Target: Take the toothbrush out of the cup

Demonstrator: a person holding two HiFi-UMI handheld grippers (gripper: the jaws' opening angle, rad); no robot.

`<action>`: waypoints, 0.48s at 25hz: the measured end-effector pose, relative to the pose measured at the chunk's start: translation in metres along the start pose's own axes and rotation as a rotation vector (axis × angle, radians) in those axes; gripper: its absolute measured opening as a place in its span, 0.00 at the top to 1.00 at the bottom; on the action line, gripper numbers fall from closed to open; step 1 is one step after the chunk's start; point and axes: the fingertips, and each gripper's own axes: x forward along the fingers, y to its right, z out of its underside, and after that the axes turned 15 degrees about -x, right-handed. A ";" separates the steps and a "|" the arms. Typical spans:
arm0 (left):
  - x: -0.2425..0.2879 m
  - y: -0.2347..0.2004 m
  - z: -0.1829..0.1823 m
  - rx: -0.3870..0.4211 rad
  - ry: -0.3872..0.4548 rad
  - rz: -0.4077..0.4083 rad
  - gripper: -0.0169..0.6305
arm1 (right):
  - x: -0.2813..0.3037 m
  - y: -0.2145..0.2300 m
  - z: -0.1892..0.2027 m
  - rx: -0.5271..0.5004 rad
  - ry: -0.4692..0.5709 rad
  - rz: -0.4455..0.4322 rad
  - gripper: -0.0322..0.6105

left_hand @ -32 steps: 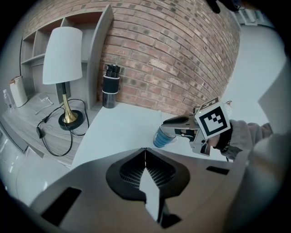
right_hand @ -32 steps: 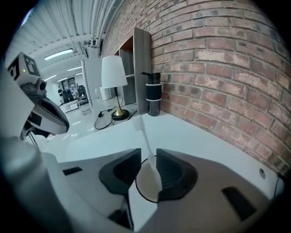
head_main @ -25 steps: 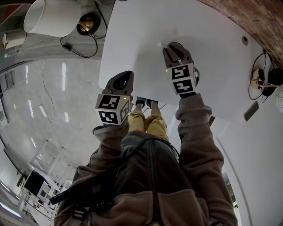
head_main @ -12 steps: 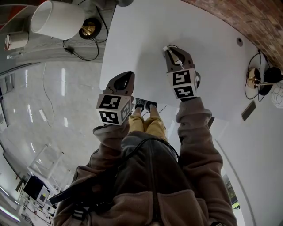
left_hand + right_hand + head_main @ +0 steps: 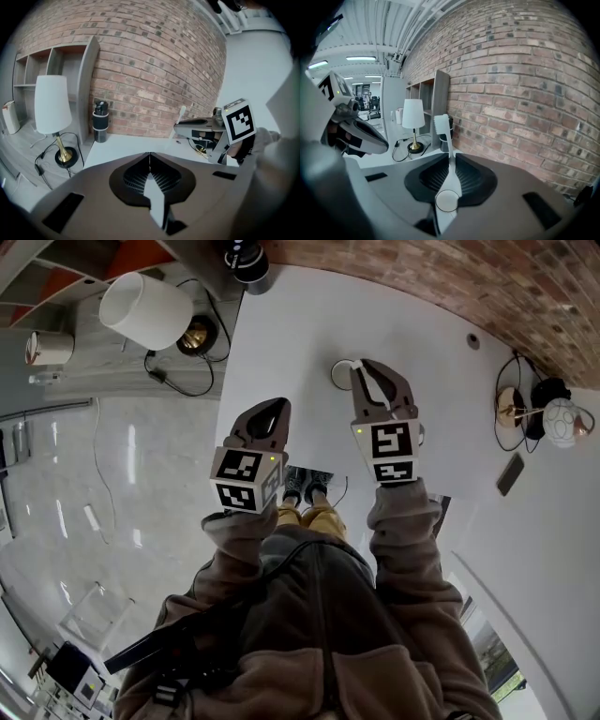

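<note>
My right gripper (image 5: 375,367) is shut on a white toothbrush (image 5: 449,159), whose bristled head (image 5: 440,124) sticks out upward past the jaws in the right gripper view. From the left gripper view the same brush (image 5: 182,113) pokes out of the right gripper's tip. A white round cup (image 5: 341,374) stands on the white table (image 5: 291,343) just left of that tip. My left gripper (image 5: 271,405) hovers over the table's near edge, shut with nothing between its jaws (image 5: 150,154).
A black bottle (image 5: 100,123) stands at the table's back left corner against the brick wall (image 5: 154,61). A white floor lamp (image 5: 145,310) and its cable lie left of the table. Another lamp (image 5: 548,418) and a phone (image 5: 511,474) are at the right.
The head view has tilted up, showing the brick wall. The right gripper with the toothbrush has shifted off the cup, which now shows whole beside its tip. The left gripper has barely moved.
</note>
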 end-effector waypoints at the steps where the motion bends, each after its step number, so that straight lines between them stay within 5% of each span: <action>1: -0.004 0.009 -0.009 0.015 0.022 0.015 0.96 | -0.010 0.005 -0.009 0.008 0.014 0.022 0.87; 12: -0.063 0.091 -0.092 0.146 0.239 0.144 0.97 | -0.109 0.035 -0.075 0.066 0.120 0.203 0.88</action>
